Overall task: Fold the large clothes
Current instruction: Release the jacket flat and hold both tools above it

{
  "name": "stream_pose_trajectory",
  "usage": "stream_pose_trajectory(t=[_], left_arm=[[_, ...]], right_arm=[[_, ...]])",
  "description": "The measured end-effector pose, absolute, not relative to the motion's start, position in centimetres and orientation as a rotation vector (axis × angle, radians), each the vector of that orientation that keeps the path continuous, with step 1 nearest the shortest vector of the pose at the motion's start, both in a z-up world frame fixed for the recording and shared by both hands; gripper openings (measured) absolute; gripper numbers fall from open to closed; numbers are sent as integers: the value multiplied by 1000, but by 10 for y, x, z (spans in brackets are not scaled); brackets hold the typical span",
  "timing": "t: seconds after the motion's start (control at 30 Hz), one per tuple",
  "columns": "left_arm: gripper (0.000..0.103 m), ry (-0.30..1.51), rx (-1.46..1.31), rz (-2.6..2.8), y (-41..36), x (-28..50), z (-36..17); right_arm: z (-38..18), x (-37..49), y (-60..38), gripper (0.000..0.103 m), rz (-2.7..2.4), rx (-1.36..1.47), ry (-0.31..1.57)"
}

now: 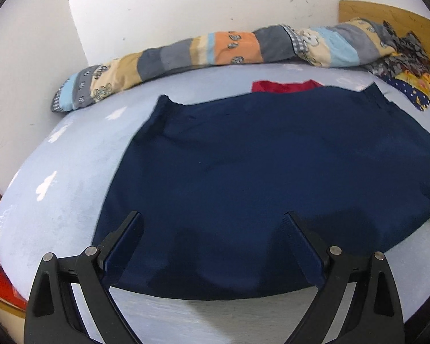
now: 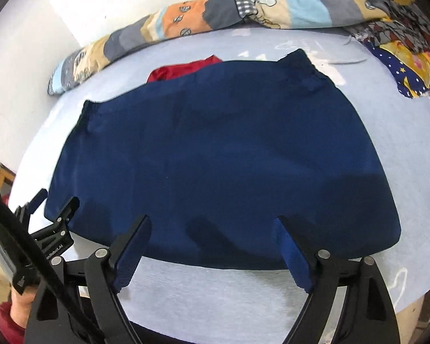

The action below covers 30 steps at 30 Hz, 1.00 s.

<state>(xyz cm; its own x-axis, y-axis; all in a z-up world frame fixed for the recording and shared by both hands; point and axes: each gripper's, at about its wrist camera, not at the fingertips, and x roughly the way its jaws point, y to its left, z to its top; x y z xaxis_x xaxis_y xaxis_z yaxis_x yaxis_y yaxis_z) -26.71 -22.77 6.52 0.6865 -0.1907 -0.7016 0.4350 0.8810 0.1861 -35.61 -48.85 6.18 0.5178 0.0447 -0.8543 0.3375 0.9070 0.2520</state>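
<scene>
The left gripper (image 1: 212,223) is hovering with its jaws spread wide and empty, their tips over the near hem of the large navy-blue cloth garment (image 1: 258,166). The right gripper (image 2: 212,226) is likewise standing wide apart, nothing between its blue pads, tips above the same hem. Beyond both jaws the garment is lying flat on the pale blue cloud-printed bedsheet (image 1: 71,177). Past its far edge a red cloth (image 2: 183,68) is peeking out, and farther still a rolled patchwork quilt (image 1: 215,51) is resting along the white wall (image 1: 186,3).
</scene>
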Motion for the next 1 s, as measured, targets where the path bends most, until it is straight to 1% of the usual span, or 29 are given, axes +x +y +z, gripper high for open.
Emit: stream_pose_trajectory(t=[0.17,0.27,0.63,1.0], left_arm=[[96,782,403,-358,-238,-266,52],[96,781,410,-356,-241,-266,50],[96,764,429,-356,-243,-269,49],[96,759,433,-356,-242,-270,48]], right_arm=[[40,-349,-486,91,-178,452,1097],[37,-346,-481,93,-184,425,1114],[38,-351,-480,94,-181,438,1106],[48,-342,-465,94,-156,374,1071]])
